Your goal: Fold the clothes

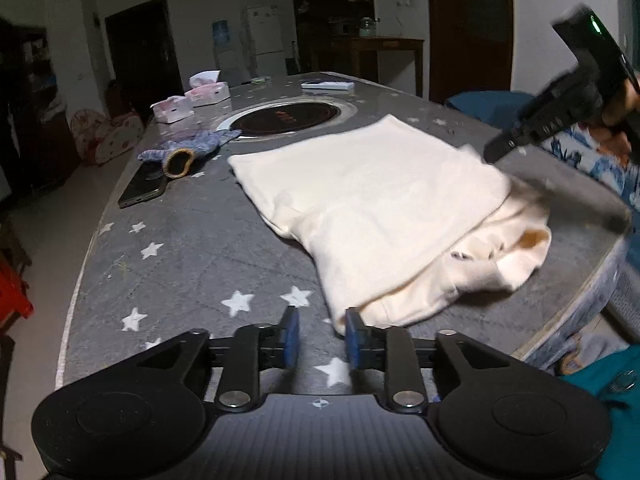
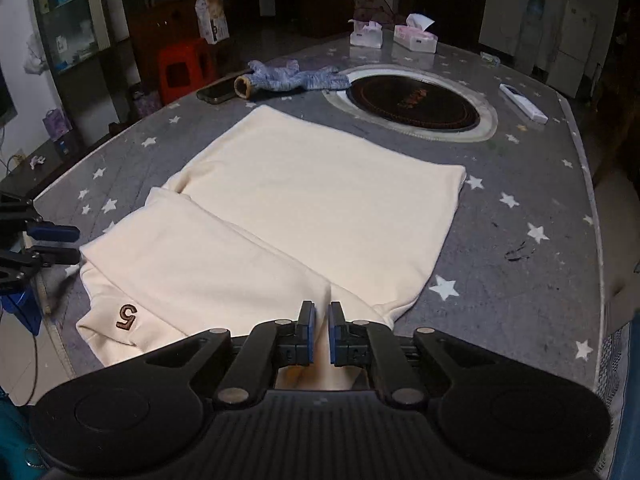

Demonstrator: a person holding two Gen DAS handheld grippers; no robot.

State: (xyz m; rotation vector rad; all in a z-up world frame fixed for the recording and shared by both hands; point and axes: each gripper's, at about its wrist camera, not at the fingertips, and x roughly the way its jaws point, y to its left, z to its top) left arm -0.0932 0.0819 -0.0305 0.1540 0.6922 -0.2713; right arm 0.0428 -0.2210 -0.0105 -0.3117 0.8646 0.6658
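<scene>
The cream garment [image 2: 304, 216], lying folded on the bench [image 2: 520, 184], looks soft, light and limp, best pinched at an edge; left tool [image 1: 322, 338] and right tool [image 2: 321, 334] are parted, holding nothing.

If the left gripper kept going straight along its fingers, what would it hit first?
Most likely the near corner of the cream garment, lying just ahead of the open left gripper and slightly toward its right finger. Only star-patterned table shows between them. Whether the fingers would ride over the cloth is unclear, since height is hard to judge.
</scene>
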